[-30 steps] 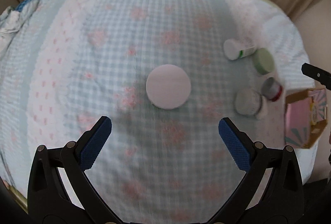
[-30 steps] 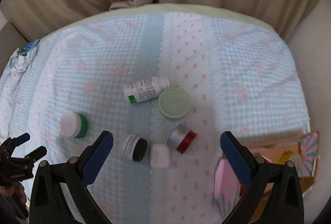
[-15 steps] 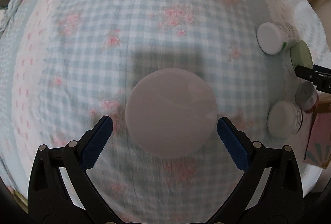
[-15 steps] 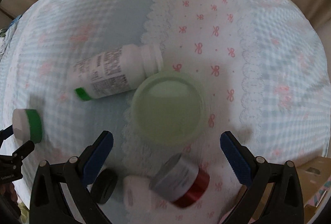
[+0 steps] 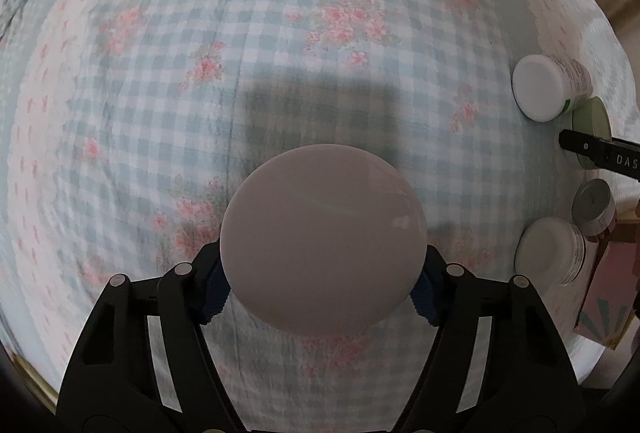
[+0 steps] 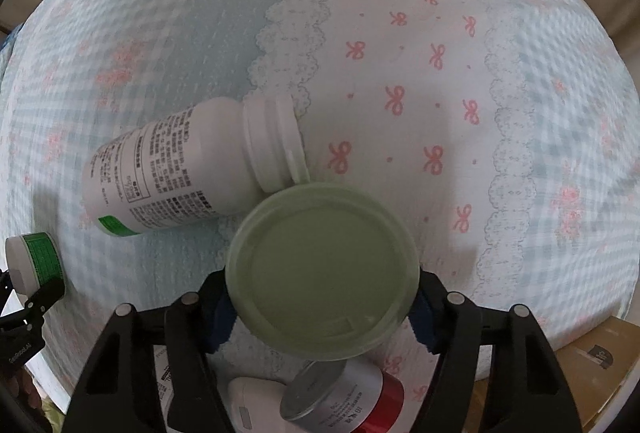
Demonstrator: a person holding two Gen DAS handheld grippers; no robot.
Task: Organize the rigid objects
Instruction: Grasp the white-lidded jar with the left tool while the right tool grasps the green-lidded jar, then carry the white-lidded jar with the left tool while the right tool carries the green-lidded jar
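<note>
Left wrist view: the left hand-held gripper (image 5: 322,283), jaws just closing, pinches a round white-lidded jar (image 5: 322,239) on the checked floral cloth (image 5: 280,33). Only the right wrist view shows this jar's green label (image 6: 40,257) from the side. There the right hand-held gripper (image 6: 322,307), jaws likewise just closing, pinches a pale green lidded jar (image 6: 322,271). A white bottle (image 6: 188,169) lies on its side touching it; a red-banded silver jar (image 6: 340,397) lies just below.
</note>
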